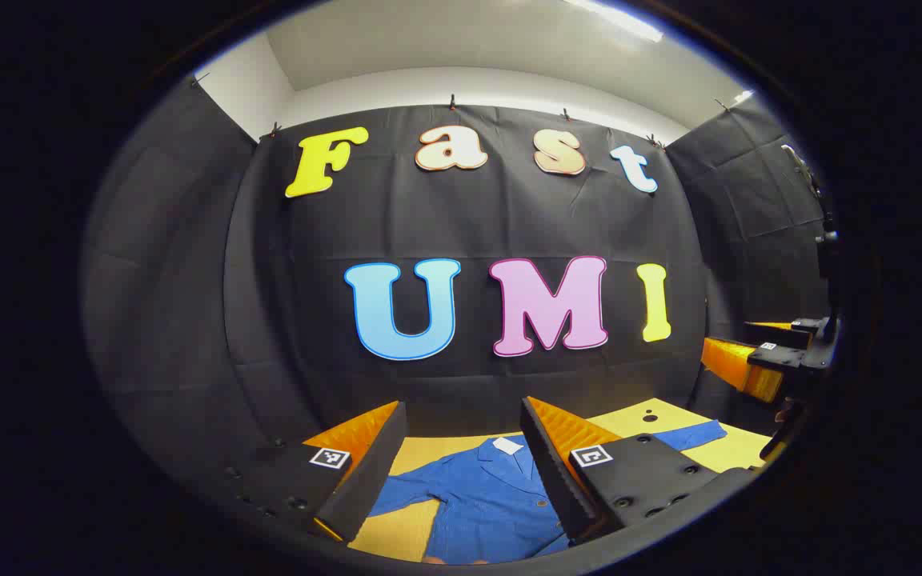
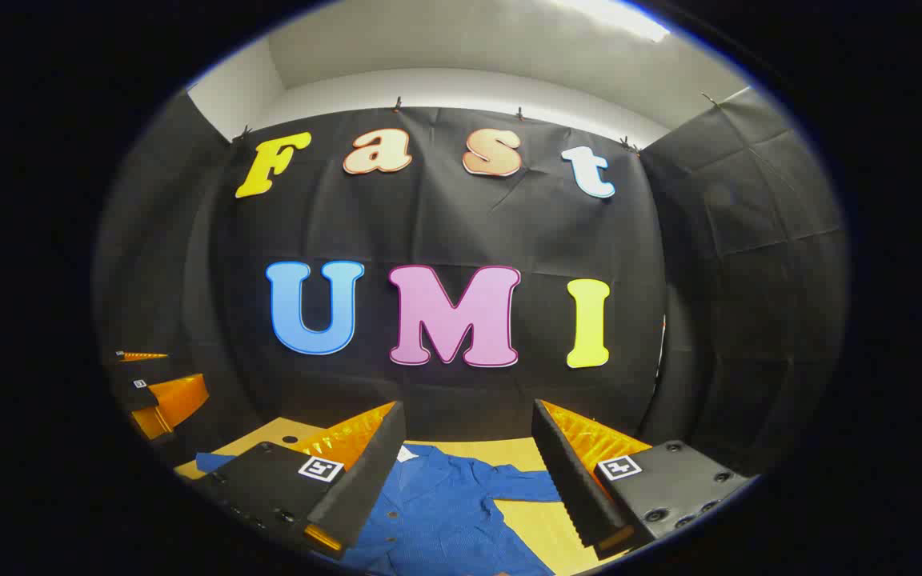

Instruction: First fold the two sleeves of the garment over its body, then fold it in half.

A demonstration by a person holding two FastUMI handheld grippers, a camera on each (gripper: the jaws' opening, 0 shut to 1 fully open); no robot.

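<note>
A blue buttoned shirt lies flat on the yellow table, with a white label at its collar. One sleeve stretches out to the right; the other runs left under my finger. My left gripper hovers open above the shirt, holding nothing. In the right gripper view the shirt lies below my right gripper, which is open and empty too. One sleeve spreads right, and the other sleeve's end peeks out at the left.
The right gripper shows at the far right of the left gripper view, jaws apart. The left gripper shows at the far left of the right gripper view. Black cloth walls close the table's back and sides. The tabletop has small holes.
</note>
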